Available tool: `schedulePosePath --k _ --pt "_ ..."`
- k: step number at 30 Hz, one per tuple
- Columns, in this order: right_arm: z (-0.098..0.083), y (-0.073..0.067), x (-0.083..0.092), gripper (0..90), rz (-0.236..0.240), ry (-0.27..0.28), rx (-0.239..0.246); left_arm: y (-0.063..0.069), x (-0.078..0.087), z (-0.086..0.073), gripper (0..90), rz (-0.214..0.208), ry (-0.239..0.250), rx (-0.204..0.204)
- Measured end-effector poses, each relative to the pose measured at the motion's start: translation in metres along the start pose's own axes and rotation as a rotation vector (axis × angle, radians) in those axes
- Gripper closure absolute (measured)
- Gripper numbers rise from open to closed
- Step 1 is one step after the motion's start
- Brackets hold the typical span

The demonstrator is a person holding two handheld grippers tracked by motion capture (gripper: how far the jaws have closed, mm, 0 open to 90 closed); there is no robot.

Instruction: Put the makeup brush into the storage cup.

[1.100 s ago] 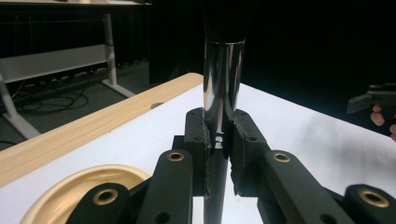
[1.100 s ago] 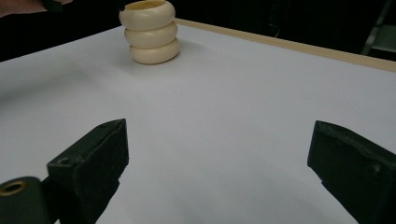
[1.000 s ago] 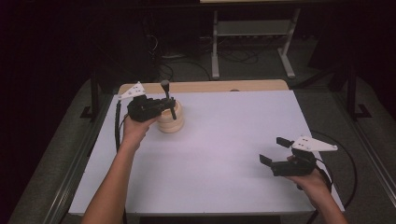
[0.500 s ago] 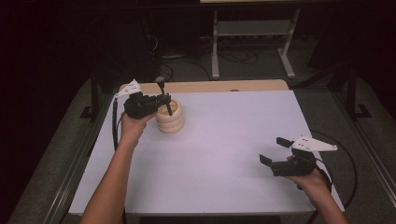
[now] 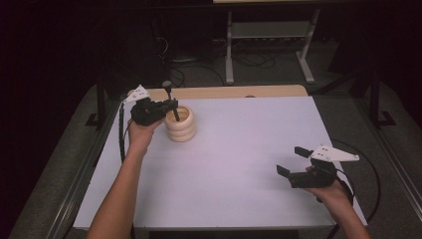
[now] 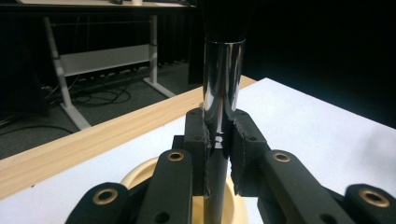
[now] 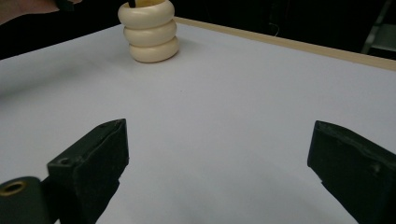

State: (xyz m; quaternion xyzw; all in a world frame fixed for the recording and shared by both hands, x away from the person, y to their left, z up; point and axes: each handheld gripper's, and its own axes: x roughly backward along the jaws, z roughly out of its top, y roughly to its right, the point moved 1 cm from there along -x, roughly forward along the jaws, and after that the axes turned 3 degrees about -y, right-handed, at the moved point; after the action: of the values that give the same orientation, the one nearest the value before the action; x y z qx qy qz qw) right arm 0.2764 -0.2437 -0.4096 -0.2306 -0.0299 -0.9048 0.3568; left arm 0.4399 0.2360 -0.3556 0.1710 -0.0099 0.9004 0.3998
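Left gripper (image 5: 166, 105) clamped, right gripper (image 5: 293, 162) agape

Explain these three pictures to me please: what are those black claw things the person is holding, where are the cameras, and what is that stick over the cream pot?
No robot here: a person holds a hand-operated two-jaw clamp in each hand. One picture looks down from above the white table. The other two come from small cameras riding on each clamp, looking along its black jaws.

The left gripper is shut on a makeup brush: its own camera shows the pads squeezing the shiny metal collar, dark bristles above, the handle pointing down into a cream holder shaped like three stacked rings. From these pictures I cannot tell whether the brush is going in or coming out.

The right gripper sits at the near right of the table with its jaws wide open and nothing between them.
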Motion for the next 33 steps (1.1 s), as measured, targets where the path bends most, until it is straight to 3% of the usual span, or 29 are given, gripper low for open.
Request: schedulePosePath --k 10,33 --pt "0.0 0.0 0.0 4.9 0.001 0.0 0.0 -0.005 -0.005 -0.004 78.7 0.038 -0.021 -0.002" --pt "0.0 0.0 0.0 4.9 0.004 -0.001 0.0 -0.009 -0.019 -0.017 78.6 0.059 -0.063 0.001"
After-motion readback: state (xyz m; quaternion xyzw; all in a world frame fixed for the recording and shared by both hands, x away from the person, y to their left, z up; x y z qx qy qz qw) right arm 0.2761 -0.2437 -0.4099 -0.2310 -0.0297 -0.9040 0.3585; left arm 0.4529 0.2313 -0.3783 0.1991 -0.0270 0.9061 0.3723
